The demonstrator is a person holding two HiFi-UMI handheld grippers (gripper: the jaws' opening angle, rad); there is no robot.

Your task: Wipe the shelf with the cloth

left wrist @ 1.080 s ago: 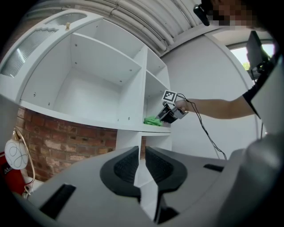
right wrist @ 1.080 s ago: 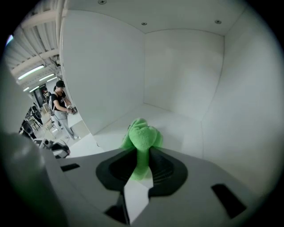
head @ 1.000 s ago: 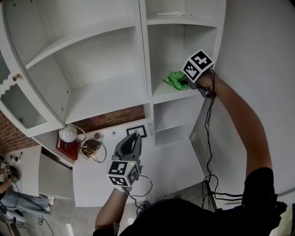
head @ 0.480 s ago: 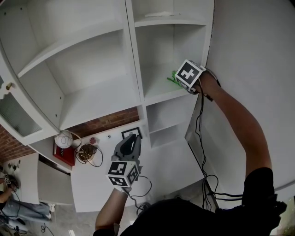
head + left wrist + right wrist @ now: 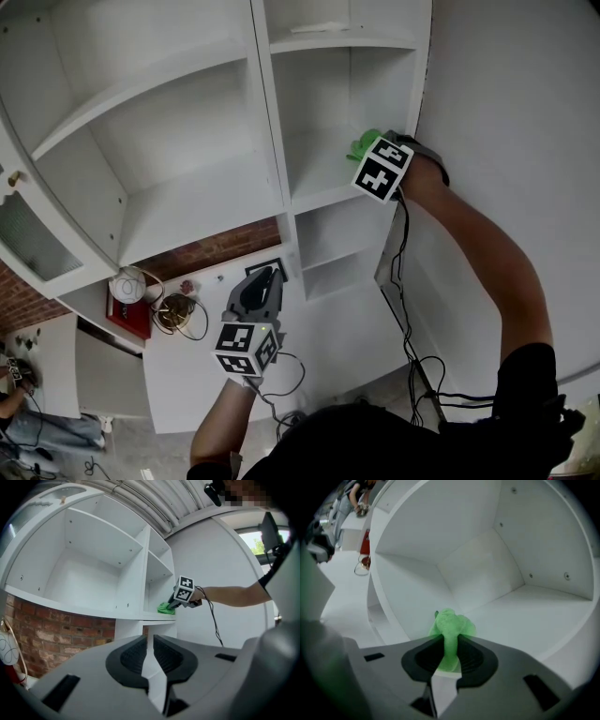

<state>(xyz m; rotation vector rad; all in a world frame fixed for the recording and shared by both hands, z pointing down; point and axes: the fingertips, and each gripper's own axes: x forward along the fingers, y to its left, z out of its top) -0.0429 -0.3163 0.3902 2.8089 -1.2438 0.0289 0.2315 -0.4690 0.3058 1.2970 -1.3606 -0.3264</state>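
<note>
Two-handed in stance, yet wiping with one hand only.

Nearest, hanging the left gripper low before the body. Keeping nothing there: jaws drawn almost together, only a thin slit between them. Pointing up toward the white shelf unit, well apart from the work.

Farther and to the right, reaching up with the right gripper. Clamping the green cloth tightly between the pads, the bunched end sticking out forward past the jaw tips. Lying, so, with the long way along the jaws and aiming toward the back corner of the compartment.

Resting that bunch, as it seems, on the shelf board of the narrow right compartment. Sitting at the right front part of this board, just beside the compartment's right wall.

Judging from this: having almost no room to the right, so probably needing a stroke to the left or farther in. Finding bare board open on the left as far as the divider, and open also toward the back wall.

Minding the front edge meanwhile, since pulling too near could be dragging the bunch off the lip. Being the nearer hand by far, the right one, so hardly needing any help from the left.
</note>
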